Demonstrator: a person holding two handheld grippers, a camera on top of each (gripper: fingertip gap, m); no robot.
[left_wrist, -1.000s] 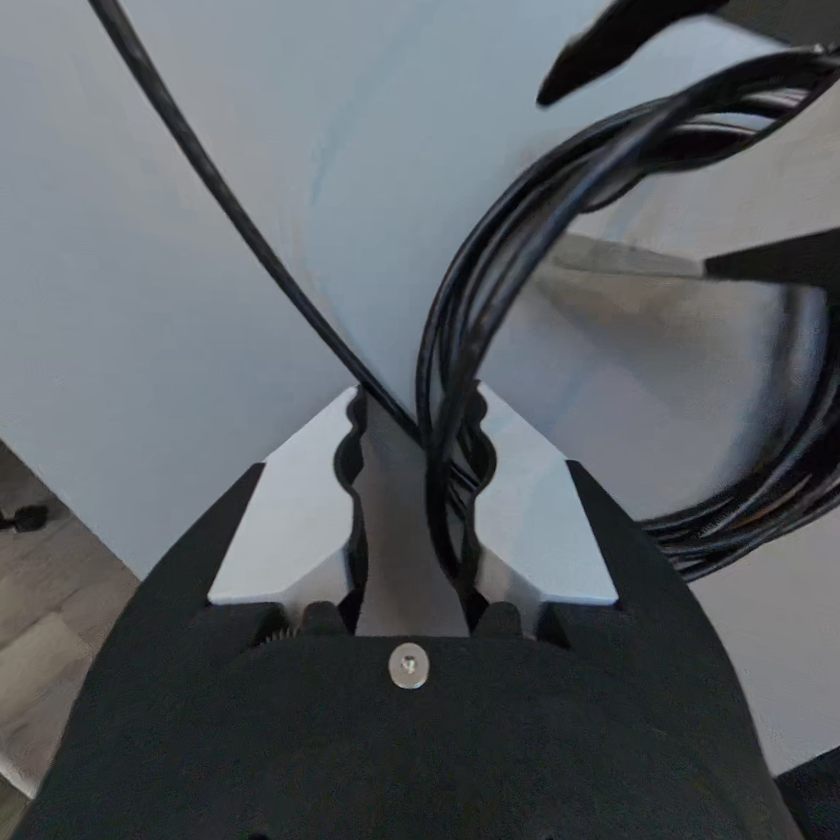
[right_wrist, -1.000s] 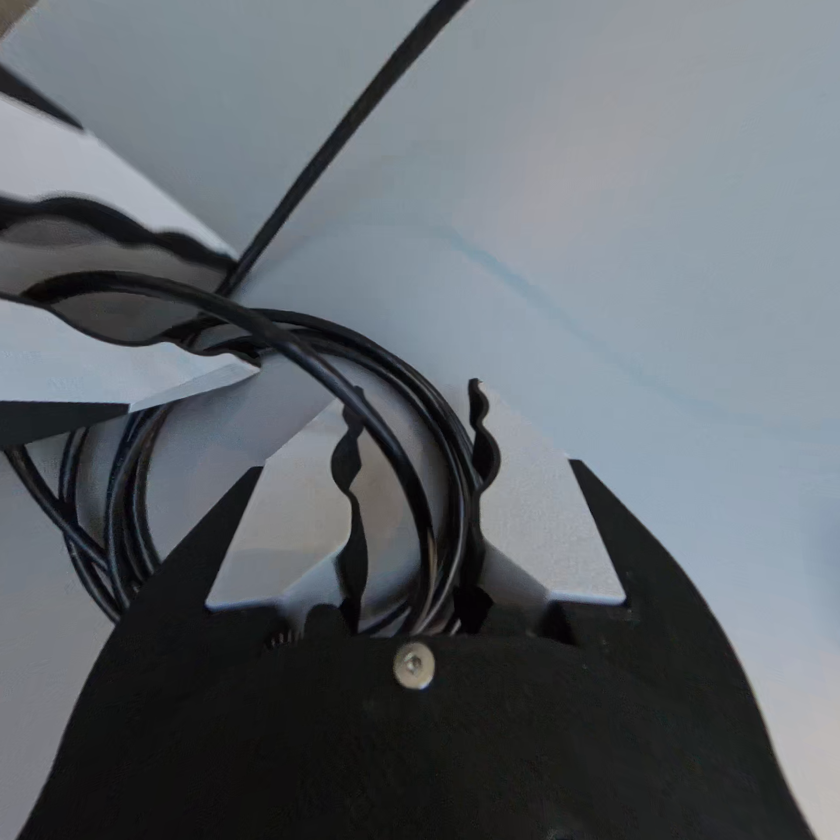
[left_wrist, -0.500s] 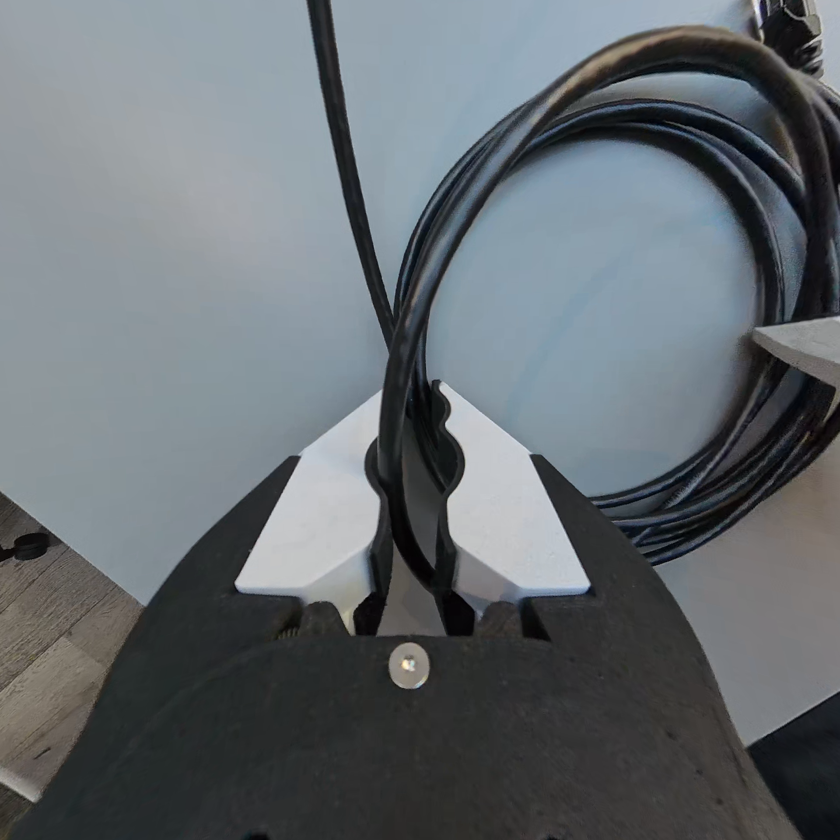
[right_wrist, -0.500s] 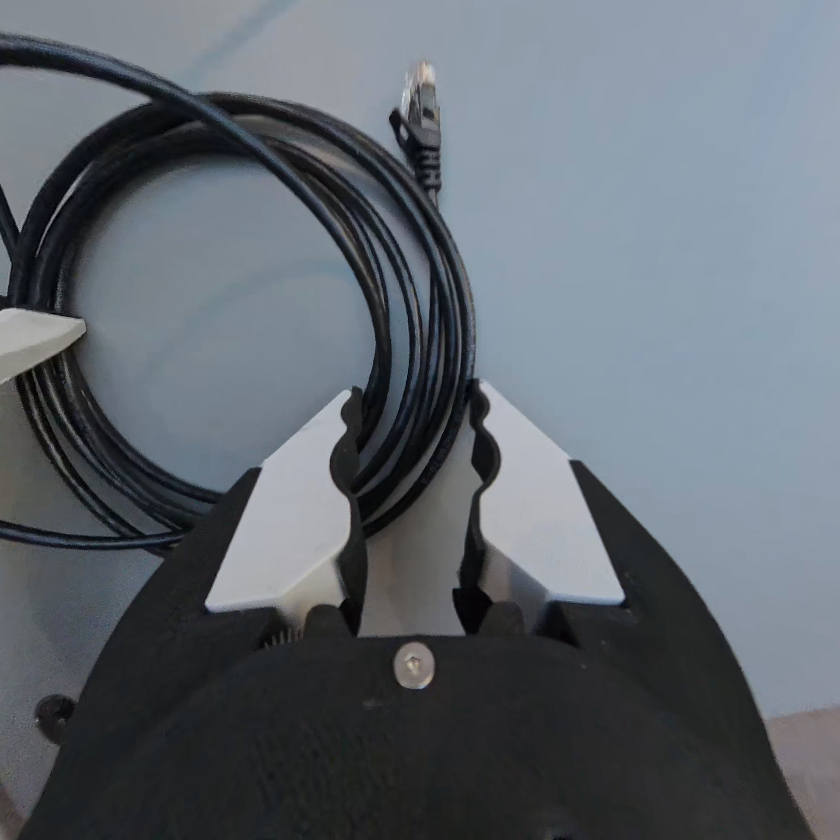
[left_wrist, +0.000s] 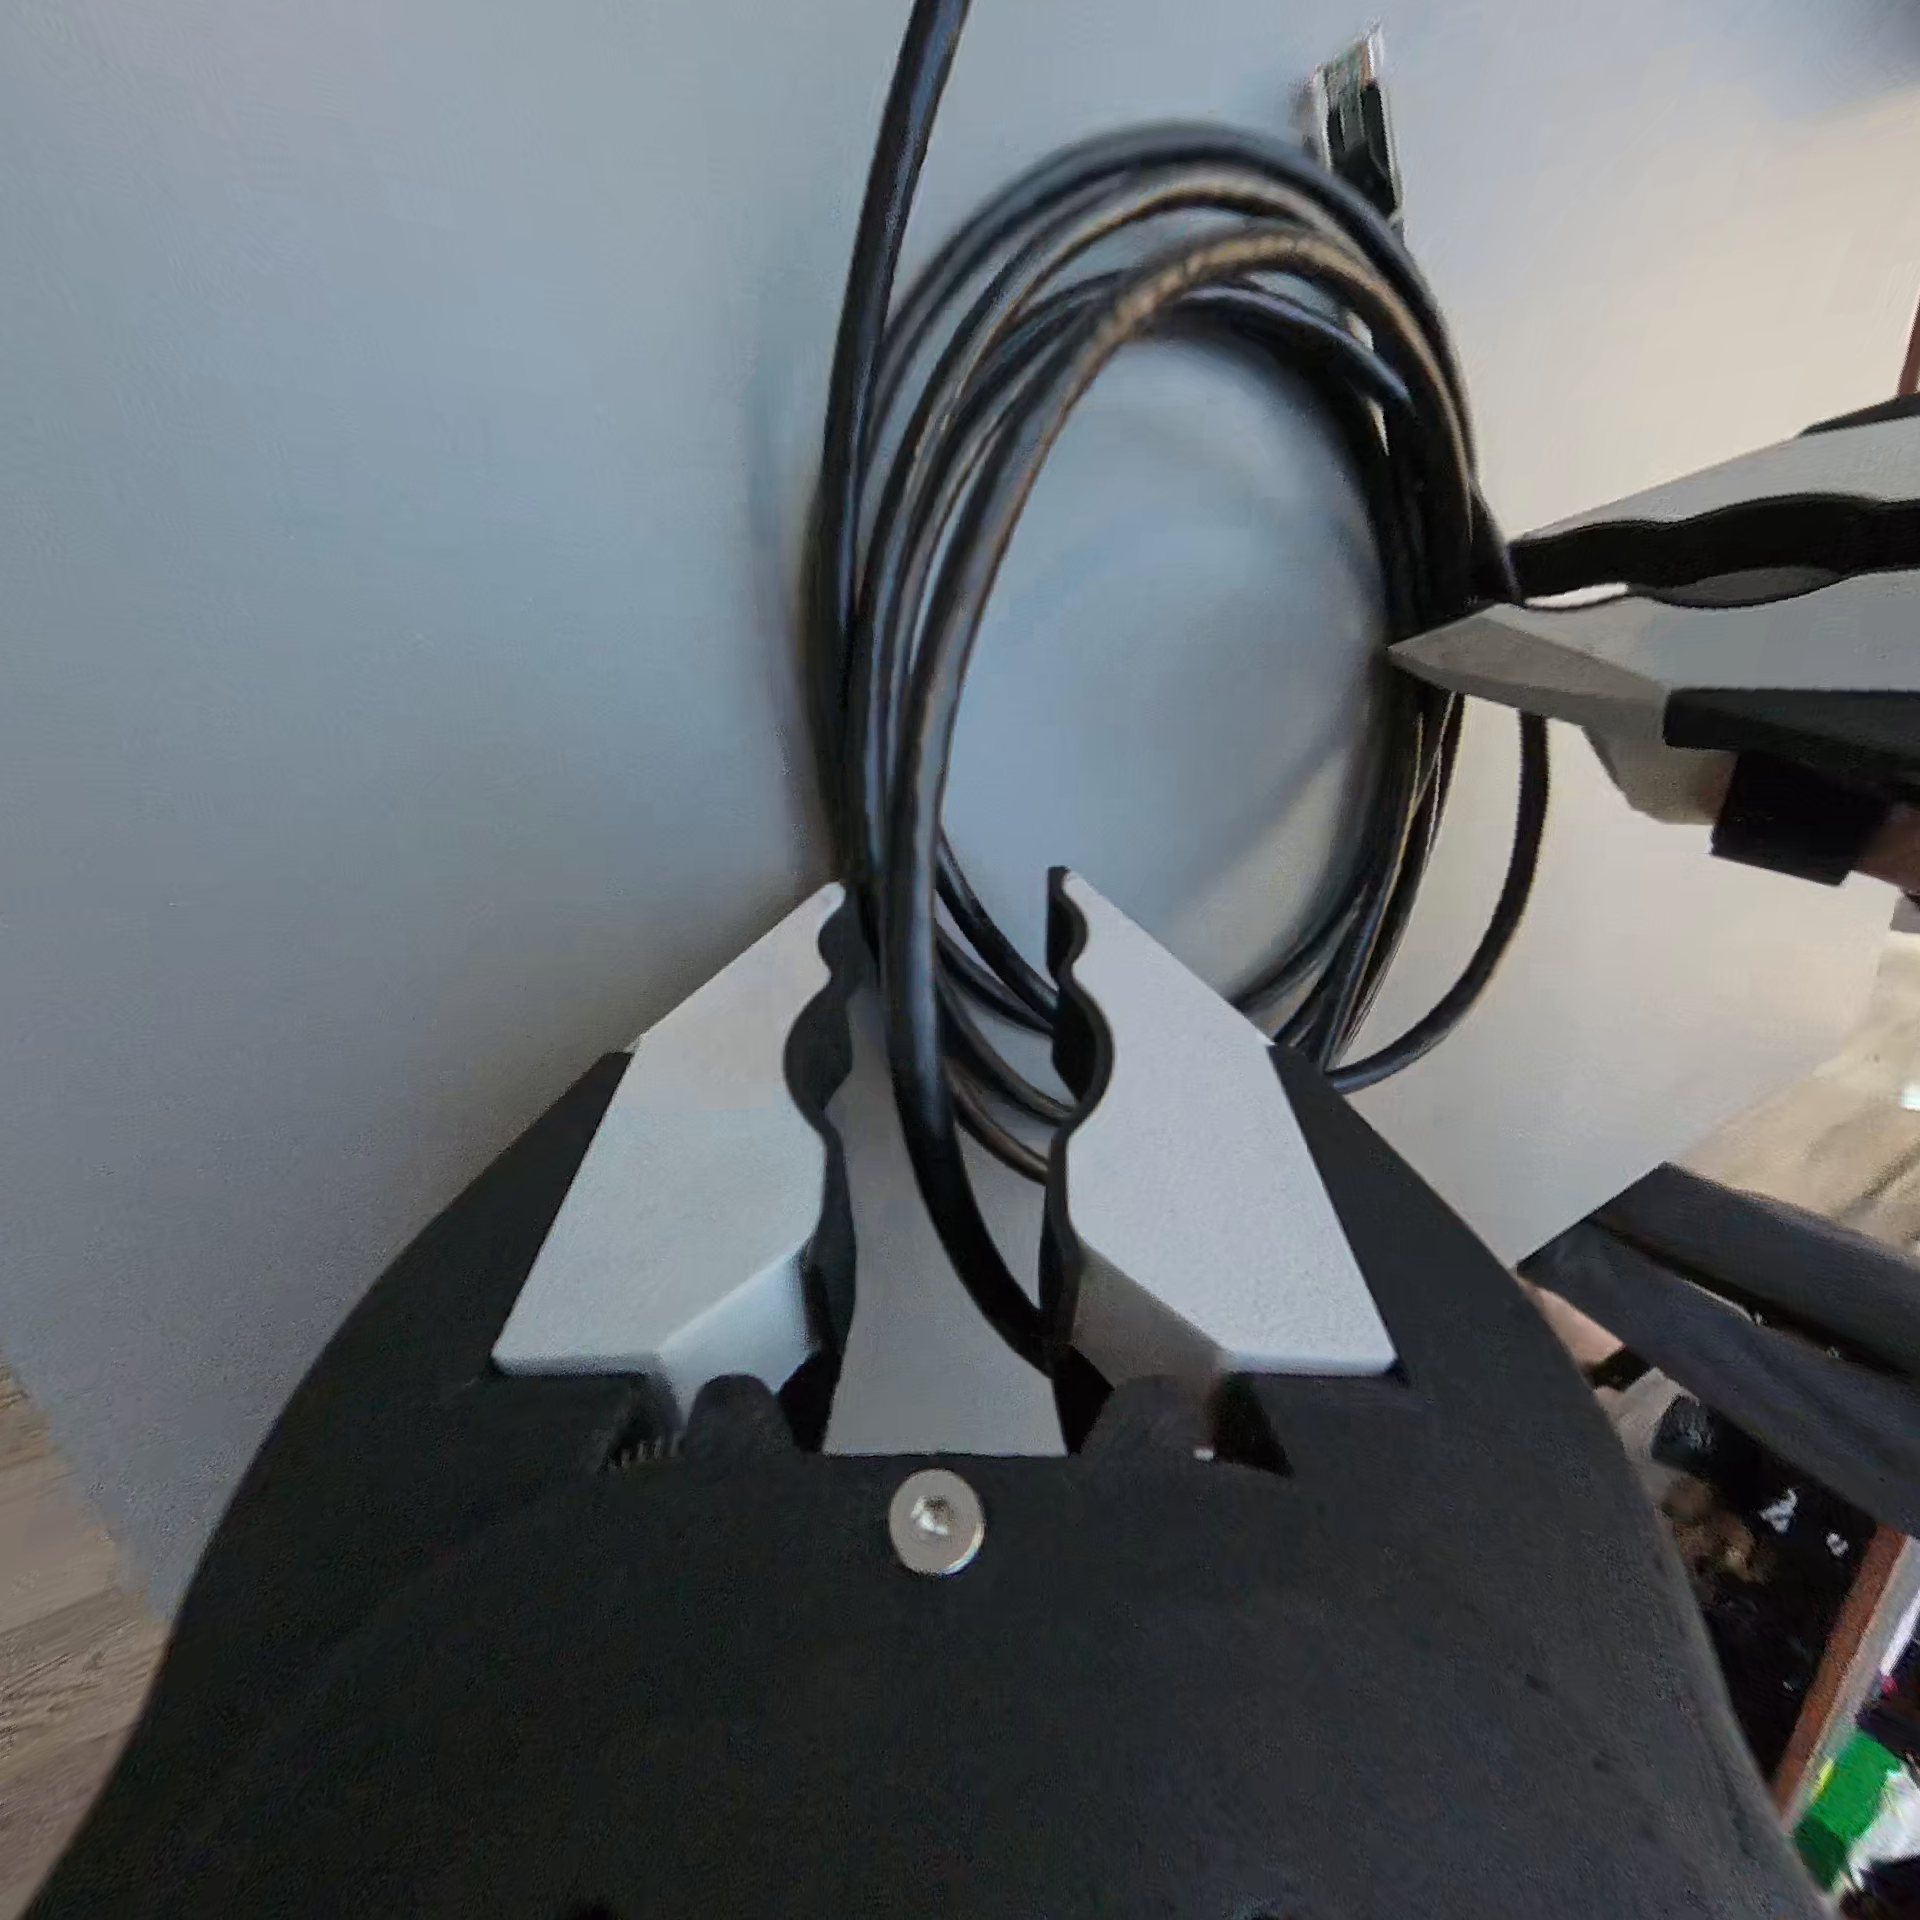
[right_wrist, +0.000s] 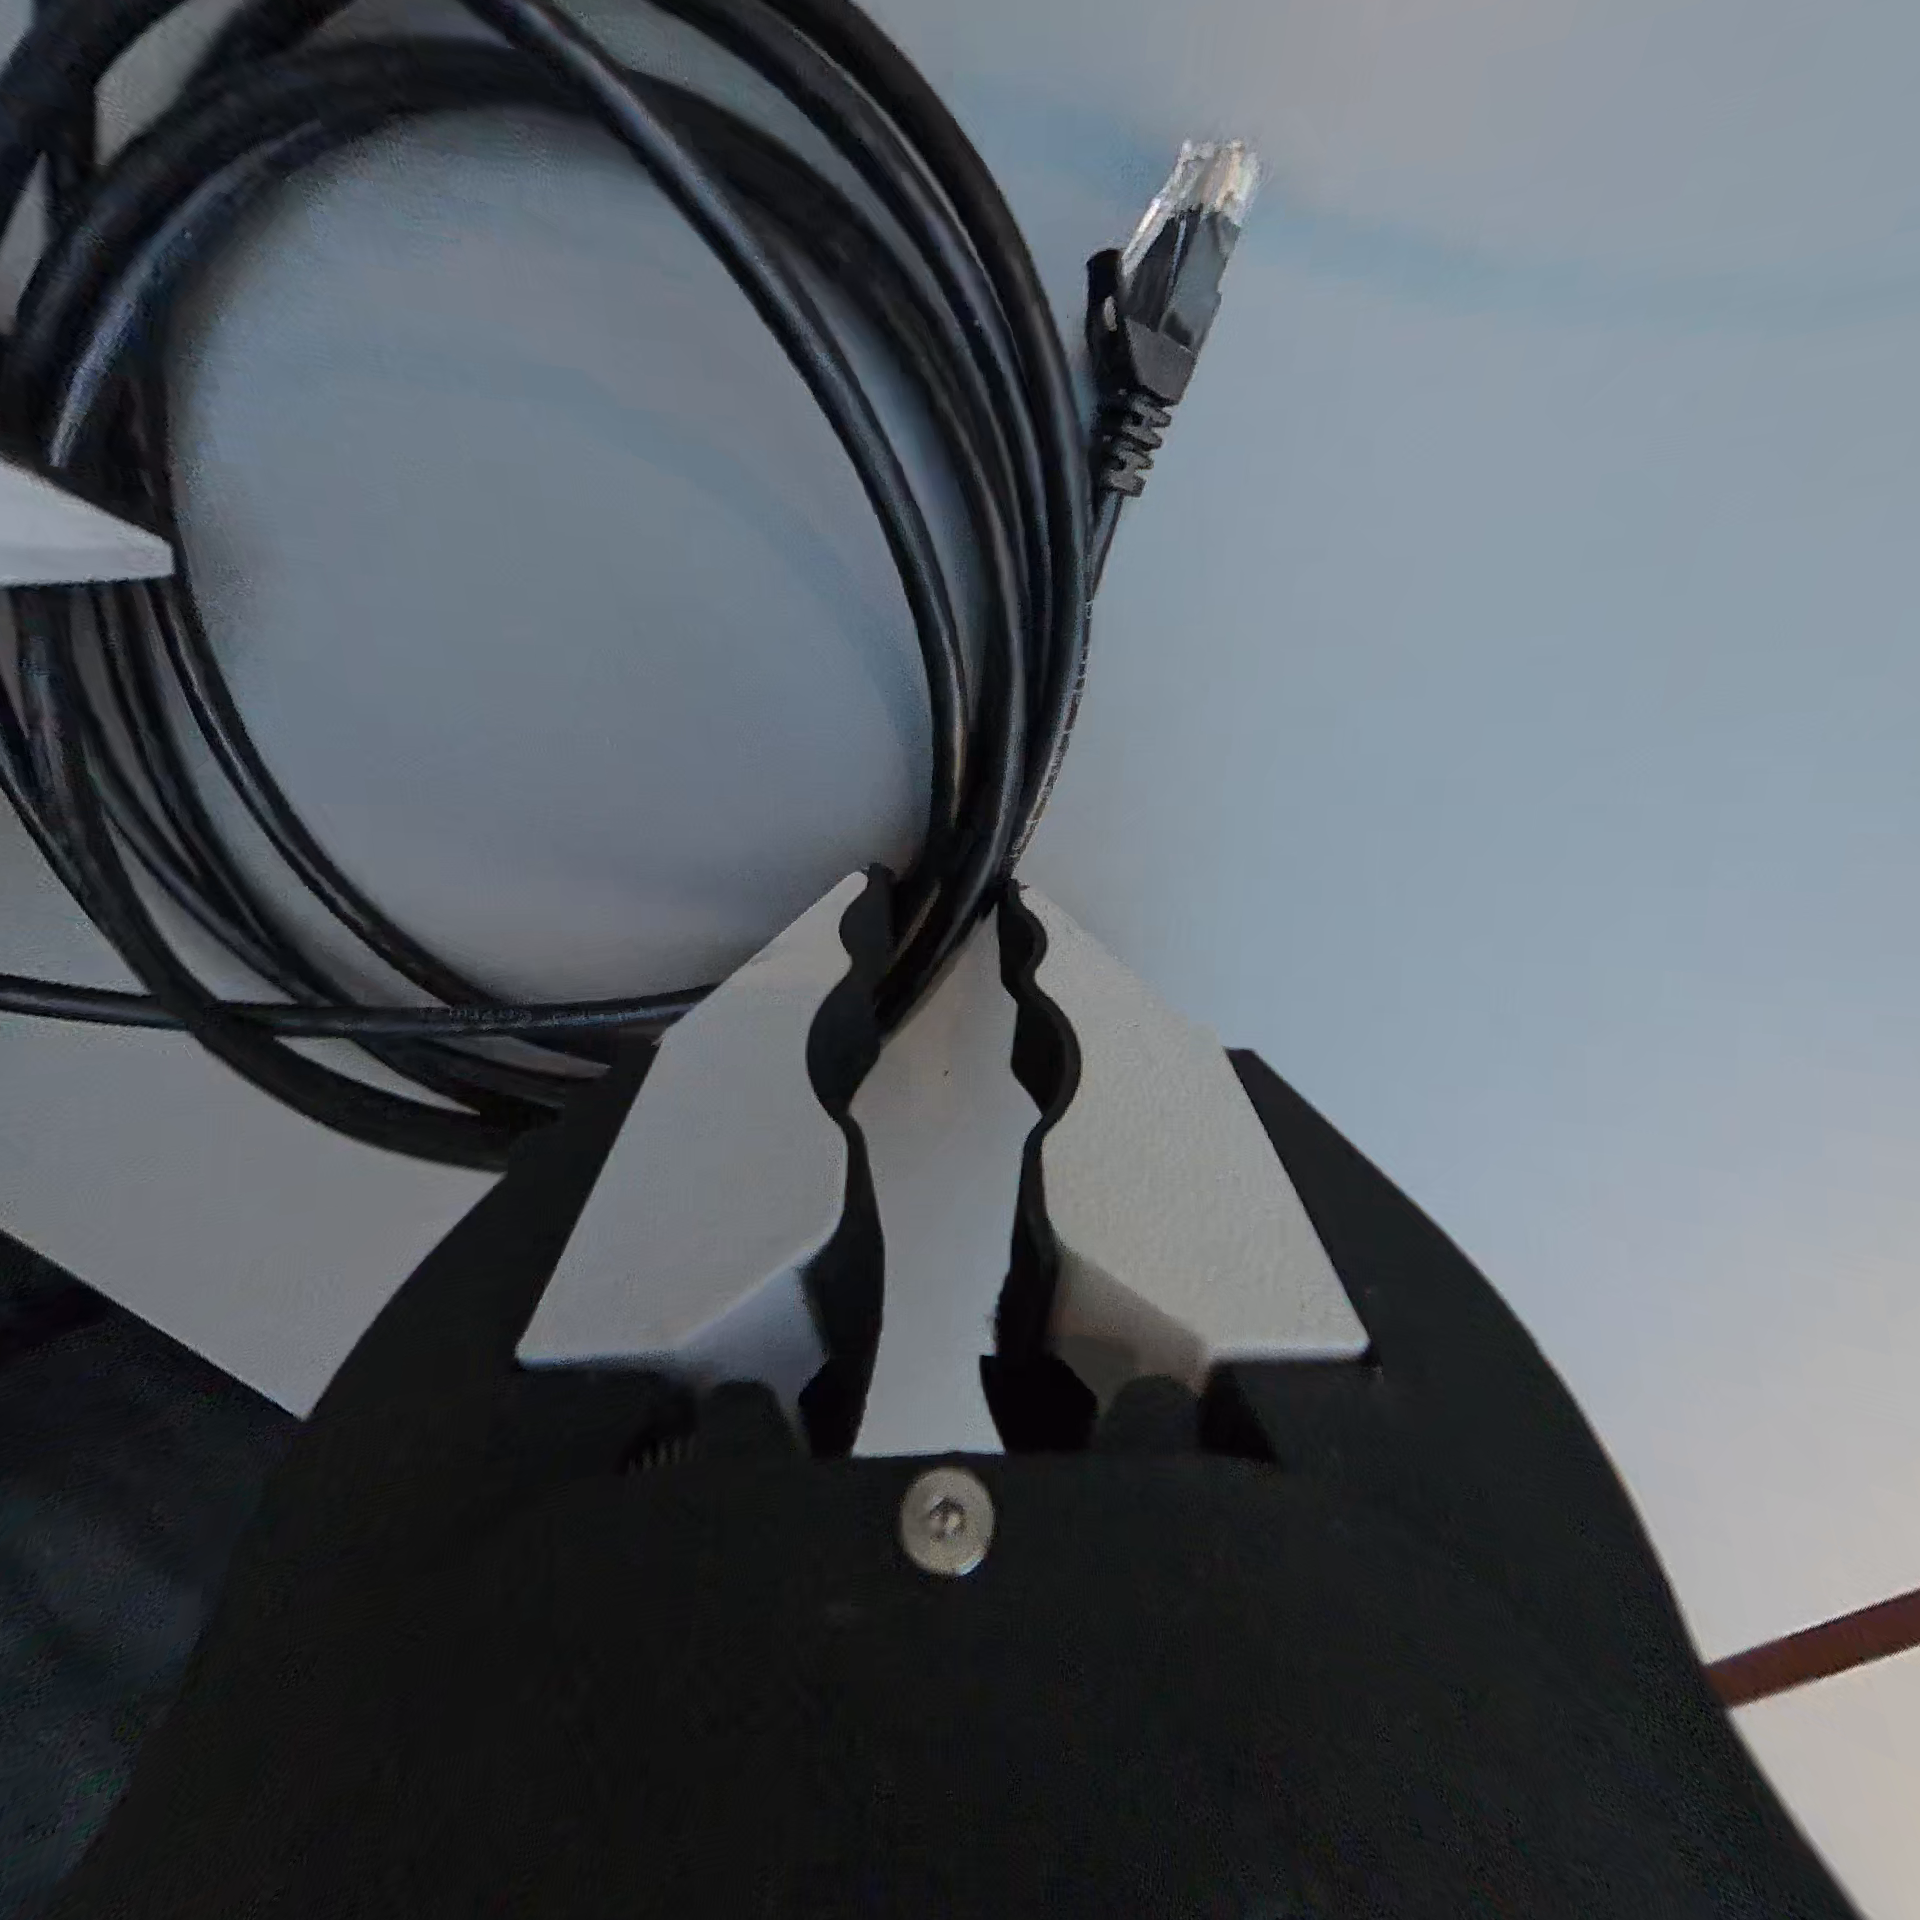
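Left wrist view shows the left gripper (left_wrist: 951, 894) with jaws spread, strands of a coiled black cable (left_wrist: 1164, 499) running between them, none pinched. The coil stands on edge on the pale surface (left_wrist: 364, 623), its long axis upright. The right gripper (right_wrist: 940, 883) pinches the coil's strands at its fingertips. The cable's clear plug (right_wrist: 1184, 249) points up beside the coil.
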